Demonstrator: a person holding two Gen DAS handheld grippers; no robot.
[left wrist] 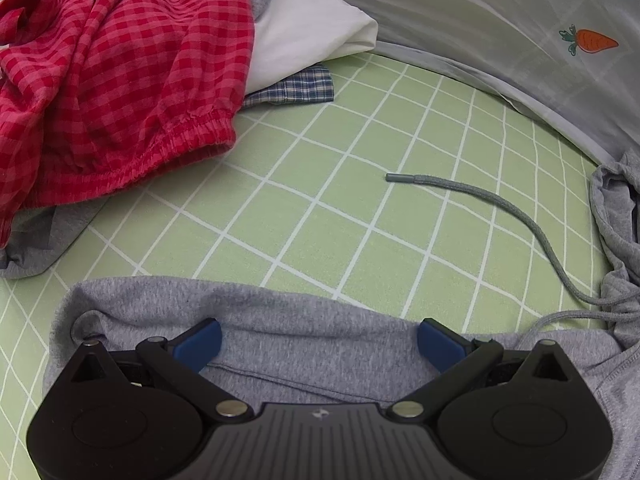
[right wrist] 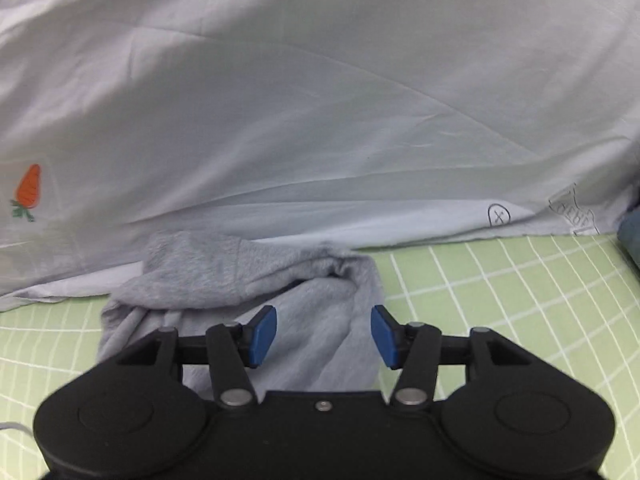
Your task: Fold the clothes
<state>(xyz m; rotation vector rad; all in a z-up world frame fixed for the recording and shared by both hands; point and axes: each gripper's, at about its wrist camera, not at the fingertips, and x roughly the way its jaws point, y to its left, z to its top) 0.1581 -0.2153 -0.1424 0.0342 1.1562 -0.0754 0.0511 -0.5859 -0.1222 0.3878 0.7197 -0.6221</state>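
Grey hoodie (left wrist: 320,344) flat on bed, hood (right wrist: 240,272) bunched, drawstring (left wrist: 500,208) loose

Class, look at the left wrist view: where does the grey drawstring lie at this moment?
The grey drawstring lies on the green checked sheet, right of centre, curving from its tip towards the grey hoodie at the right edge.

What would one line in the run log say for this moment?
stage: folding grey hoodie | left gripper: open above it | right gripper: open over hood | surface: green checked sheet

Hoodie (left wrist: 312,344) under left gripper (left wrist: 319,344); drawstring (left wrist: 508,216) ahead-right, clothes pile (left wrist: 120,80) ahead-left, duvet (left wrist: 500,40) behind; all on bedsheet (left wrist: 320,200).
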